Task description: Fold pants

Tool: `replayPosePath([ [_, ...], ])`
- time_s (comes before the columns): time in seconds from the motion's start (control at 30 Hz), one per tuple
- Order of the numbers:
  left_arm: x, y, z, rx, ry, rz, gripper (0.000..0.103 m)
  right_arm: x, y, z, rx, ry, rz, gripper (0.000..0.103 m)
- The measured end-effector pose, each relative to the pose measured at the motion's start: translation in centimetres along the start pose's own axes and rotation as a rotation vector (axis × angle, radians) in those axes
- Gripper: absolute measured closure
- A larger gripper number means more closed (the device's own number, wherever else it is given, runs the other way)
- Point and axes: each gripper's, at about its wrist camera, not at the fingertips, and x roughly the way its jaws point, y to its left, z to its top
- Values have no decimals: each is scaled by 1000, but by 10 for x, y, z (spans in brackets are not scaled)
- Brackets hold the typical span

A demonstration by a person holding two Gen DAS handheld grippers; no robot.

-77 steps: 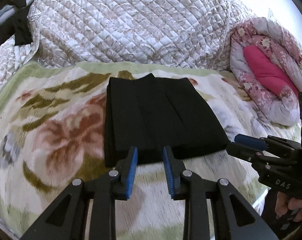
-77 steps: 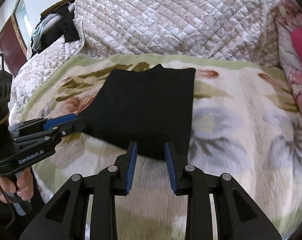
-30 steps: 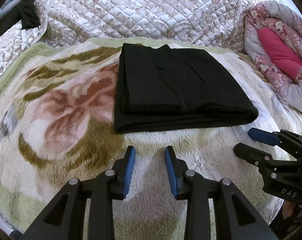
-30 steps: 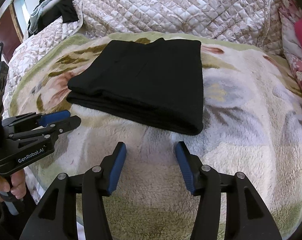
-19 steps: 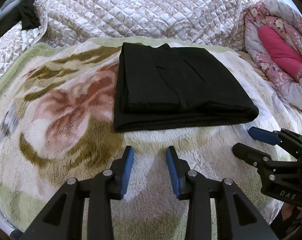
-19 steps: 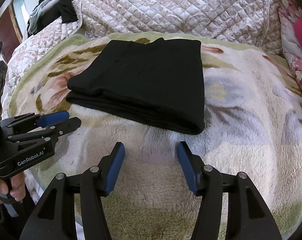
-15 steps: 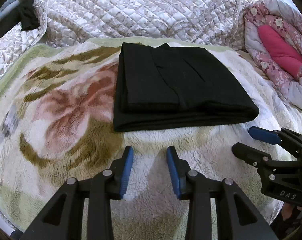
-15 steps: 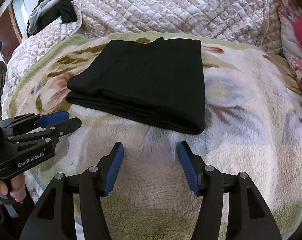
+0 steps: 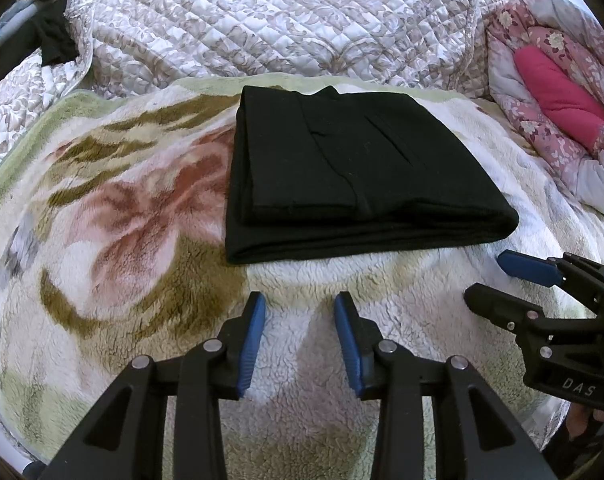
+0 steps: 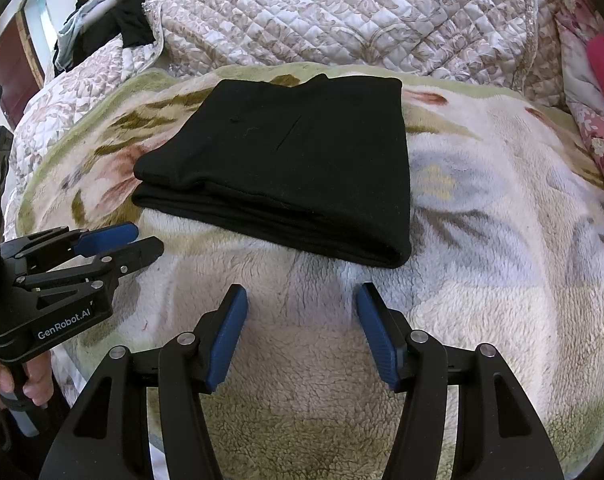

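Both drawn back from the black pants [image 9: 354,168], which lie folded in a neat rectangle on the floral blanket [image 9: 113,240], the left hand-held gripper [image 9: 299,334] and right hand-held gripper [image 10: 302,334] hover spread and empty, suggesting the folding is done.
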Motion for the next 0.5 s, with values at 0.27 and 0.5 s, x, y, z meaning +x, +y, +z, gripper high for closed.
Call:
replayPosePath([
  [0.27, 0, 0, 1, -1, 2, 0, 63, 0, 0, 0, 2, 1, -1, 45],
  [0.5, 1, 1, 1, -3, 8, -7, 61, 2, 1, 0, 1, 7, -6, 45],
])
